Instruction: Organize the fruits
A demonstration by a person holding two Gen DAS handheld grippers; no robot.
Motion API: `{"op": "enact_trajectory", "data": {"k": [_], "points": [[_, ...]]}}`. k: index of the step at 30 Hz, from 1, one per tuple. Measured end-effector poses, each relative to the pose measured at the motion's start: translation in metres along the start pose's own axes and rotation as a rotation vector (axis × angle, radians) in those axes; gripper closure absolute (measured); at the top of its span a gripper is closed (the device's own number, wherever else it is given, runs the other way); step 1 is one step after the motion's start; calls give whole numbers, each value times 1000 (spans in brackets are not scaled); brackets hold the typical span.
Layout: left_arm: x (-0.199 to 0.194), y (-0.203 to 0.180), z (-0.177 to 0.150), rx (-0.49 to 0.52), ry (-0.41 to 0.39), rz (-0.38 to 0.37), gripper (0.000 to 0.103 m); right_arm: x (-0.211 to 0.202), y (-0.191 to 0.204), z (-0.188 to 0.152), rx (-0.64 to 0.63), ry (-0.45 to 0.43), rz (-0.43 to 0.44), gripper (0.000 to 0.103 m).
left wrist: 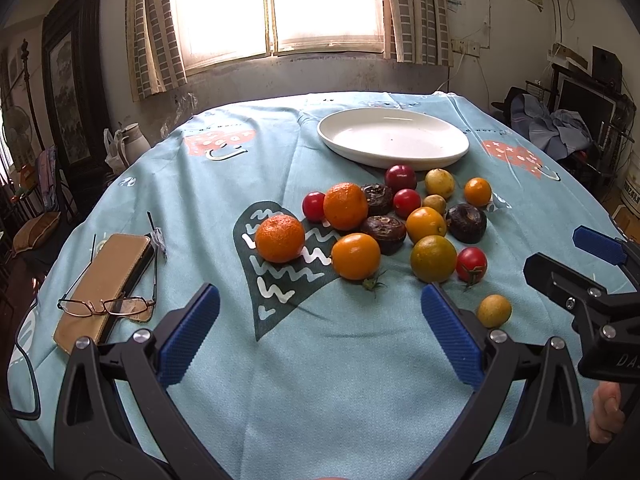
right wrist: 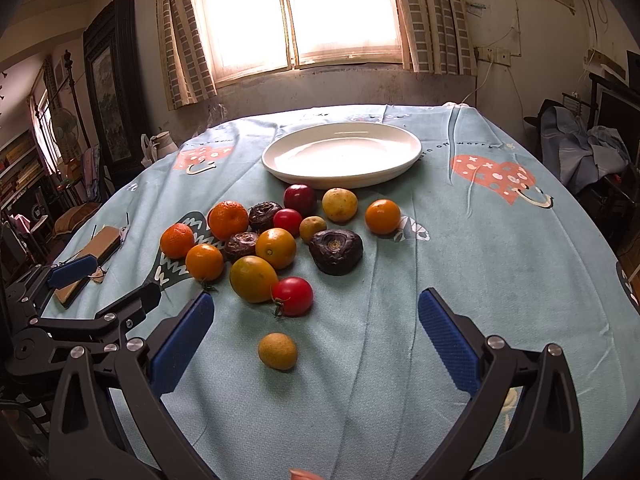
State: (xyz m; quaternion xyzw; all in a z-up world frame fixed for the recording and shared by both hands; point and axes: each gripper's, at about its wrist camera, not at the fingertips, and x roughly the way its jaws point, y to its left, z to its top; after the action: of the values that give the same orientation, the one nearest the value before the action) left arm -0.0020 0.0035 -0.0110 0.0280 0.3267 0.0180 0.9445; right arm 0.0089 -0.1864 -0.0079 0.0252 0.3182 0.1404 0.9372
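Several fruits lie loose on the blue tablecloth in front of an empty white oval plate (left wrist: pixel 394 138) (right wrist: pixel 342 152): orange tangerines (left wrist: pixel 280 238) (right wrist: pixel 228 219), red tomatoes (left wrist: pixel 472 264) (right wrist: pixel 293 295), dark water chestnuts (left wrist: pixel 466 222) (right wrist: pixel 336 251), and small yellow fruits (left wrist: pixel 494 311) (right wrist: pixel 277 351). My left gripper (left wrist: pixel 320 334) is open and empty, held above the cloth short of the pile. My right gripper (right wrist: pixel 316 340) is open and empty, with the near small yellow fruit between its fingers' line. Each gripper shows in the other's view, the right one (left wrist: pixel 584 264) and the left one (right wrist: pixel 104 284).
A tan case (left wrist: pixel 106 280) with glasses (left wrist: pixel 106 305) on it lies at the table's left. A cable (left wrist: pixel 28 376) runs along the left edge. Chairs and a jug (left wrist: pixel 134 144) stand beyond the left side, clutter and a monitor at the right.
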Motion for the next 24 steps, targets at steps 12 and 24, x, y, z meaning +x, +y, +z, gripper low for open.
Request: {"op": "enact_trajectory", "data": {"k": [12,24], "points": [[0,0,0,0,2,-1,2,0,-1,0,0,1,1,1],[2,-5,-4,14,21,-28,2,13,0,-3,20,66,68,1]]}}
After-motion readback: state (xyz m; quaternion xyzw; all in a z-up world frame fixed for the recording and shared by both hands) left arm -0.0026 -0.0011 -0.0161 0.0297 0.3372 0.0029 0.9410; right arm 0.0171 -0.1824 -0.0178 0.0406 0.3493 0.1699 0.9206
